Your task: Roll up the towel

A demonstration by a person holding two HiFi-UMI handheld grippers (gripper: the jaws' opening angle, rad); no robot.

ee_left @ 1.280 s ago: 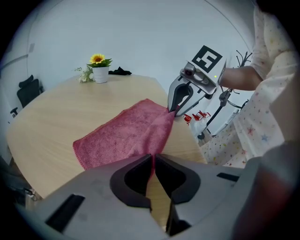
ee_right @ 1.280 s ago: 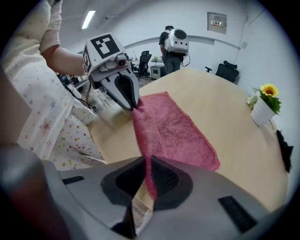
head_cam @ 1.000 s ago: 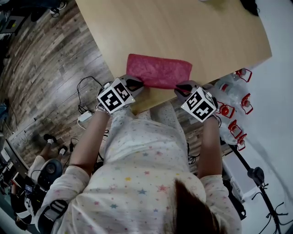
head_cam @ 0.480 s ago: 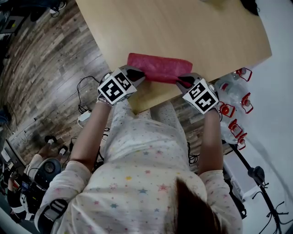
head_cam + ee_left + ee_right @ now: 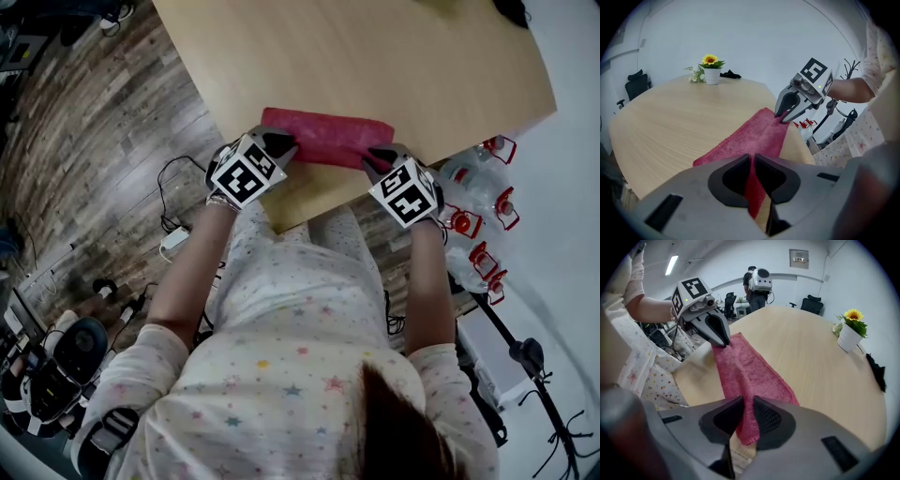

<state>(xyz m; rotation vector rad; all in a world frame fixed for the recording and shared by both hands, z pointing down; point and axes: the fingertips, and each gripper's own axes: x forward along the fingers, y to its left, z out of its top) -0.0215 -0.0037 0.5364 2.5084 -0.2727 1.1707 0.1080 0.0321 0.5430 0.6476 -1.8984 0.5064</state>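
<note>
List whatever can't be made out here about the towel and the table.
- Head view: the near edge of the towel lies under the left gripper and right gripper; how many layers are rolled cannot be told.
- Left gripper view: that gripper's own body hides the towel's near end.
- Head view: the far end of the table is cut off by the top edge.
- Left gripper view: the dark thing beside the flower pot is too small to identify.

Pale wooden table (image 5: 375, 56) is filling the middle; grey plank floor (image 5: 84, 141) is showing on the left, cables (image 5: 164, 202) trailing over it; a sunflower pot (image 5: 711, 70) is sitting at the table's far end; a strip light (image 5: 671, 264) is glowing overhead.
</note>
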